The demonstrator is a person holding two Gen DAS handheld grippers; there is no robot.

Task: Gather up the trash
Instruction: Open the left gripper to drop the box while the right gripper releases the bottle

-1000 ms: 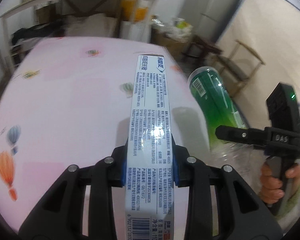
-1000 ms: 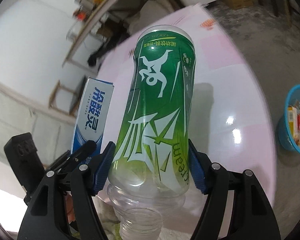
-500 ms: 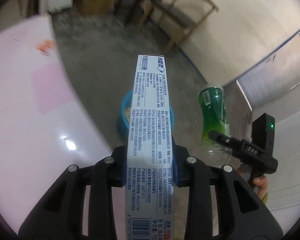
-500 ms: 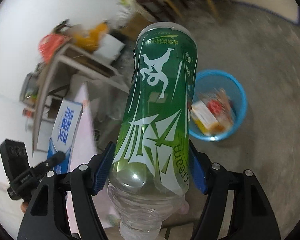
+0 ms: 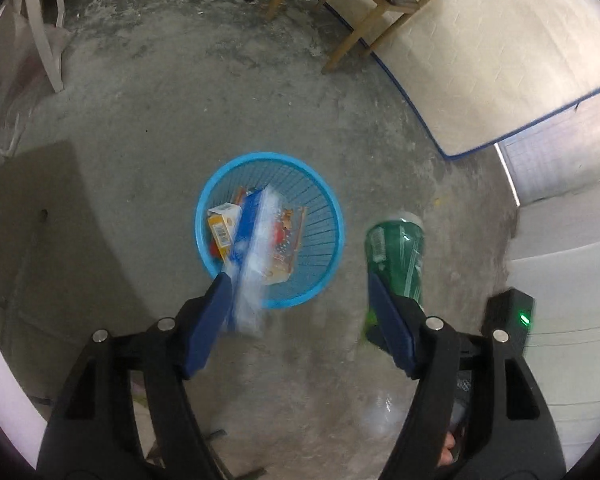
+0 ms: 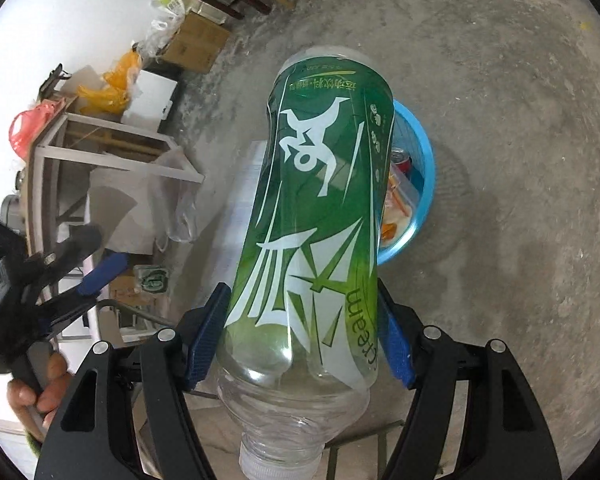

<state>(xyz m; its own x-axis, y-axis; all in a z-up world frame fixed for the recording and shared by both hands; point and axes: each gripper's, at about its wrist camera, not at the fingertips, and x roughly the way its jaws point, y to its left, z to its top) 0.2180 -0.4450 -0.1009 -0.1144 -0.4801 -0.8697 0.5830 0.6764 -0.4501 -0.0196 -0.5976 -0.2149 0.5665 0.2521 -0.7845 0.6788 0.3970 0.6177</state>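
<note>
We see the left gripper (image 5: pixel 300 316) nearest, jaws spread wide, having just been opening. The toothpaste box (image 5: pixel 252 248) sits between them but hugs the left pad (image 5: pixel 208 324); it is blurred, and we cannot tell whether it touches that pad, while the other pad (image 5: pixel 392 332) is well clear of it. The box's long axis runs away from the gripper and leans a little right, far end pointing down into the blue basket (image 5: pixel 324 280). Its near end is outside the basket's near rim; its far end is over the basket's inside.

The right gripper (image 6: pixel 300 336) pinches the green bottle (image 6: pixel 320 208) low on its label, both blue pads pressed against its sides. The bottle's long axis runs along the fingers, cap (image 6: pixel 260 464) toward the camera, base pointing away and down toward the basket. In the right wrist view the bottle's base covers the basket's left part, with the rim showing just right of it. In the left wrist view the bottle is just right of the basket, outside its rim.

The basket stands on the concrete floor (image 5: pixel 140 128) and holds a yellow carton (image 5: pixel 224 228) at its left side plus other wrappers. A red can (image 6: pixel 400 160) shows inside it in the right wrist view. Beyond the basket we see wooden chair legs (image 5: pixel 348 40), and a mattress (image 5: pixel 480 60) to its far right. A hand (image 6: pixel 40 388) grips the left tool's handle, well left of the basket.
</note>
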